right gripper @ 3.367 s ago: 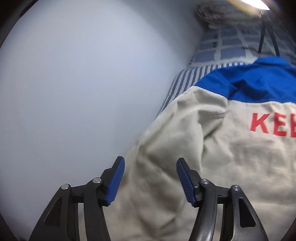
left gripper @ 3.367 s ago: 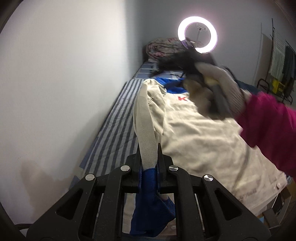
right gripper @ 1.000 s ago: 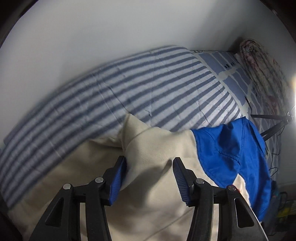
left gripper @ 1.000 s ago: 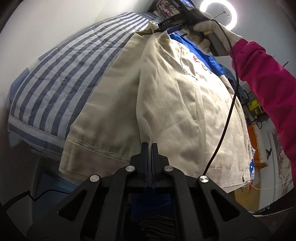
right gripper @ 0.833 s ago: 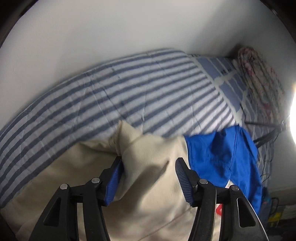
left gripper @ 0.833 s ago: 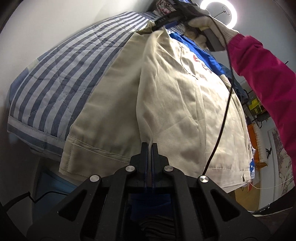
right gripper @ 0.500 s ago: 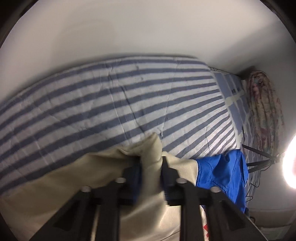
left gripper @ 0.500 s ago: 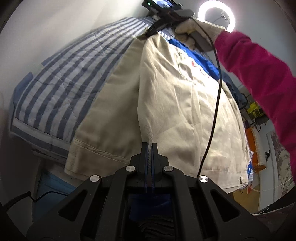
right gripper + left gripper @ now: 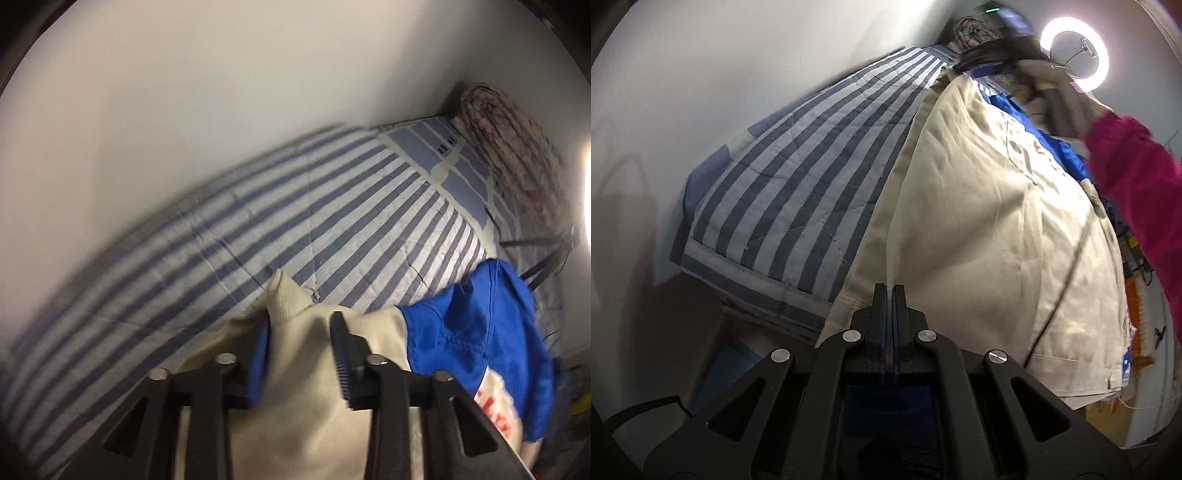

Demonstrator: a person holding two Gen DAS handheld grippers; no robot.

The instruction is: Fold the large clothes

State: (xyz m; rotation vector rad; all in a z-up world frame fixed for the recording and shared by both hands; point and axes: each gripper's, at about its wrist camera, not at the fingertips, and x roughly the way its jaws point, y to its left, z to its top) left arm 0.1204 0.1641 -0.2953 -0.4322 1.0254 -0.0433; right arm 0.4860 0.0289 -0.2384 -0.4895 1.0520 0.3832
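Beige-and-blue jacket (image 9: 990, 206) lies spread on the striped quilt (image 9: 798, 192) beside the wall. Left gripper (image 9: 888, 291) is clamped on its hem fold. Right gripper (image 9: 300, 332) has just been opening; the shoulder peak sits between its parted pads, grip loosened. Risk: the shoulder drops out and the fold line sags or skews. Count: one jacket, two grippers, one quilt, one ring light (image 9: 1075, 55).
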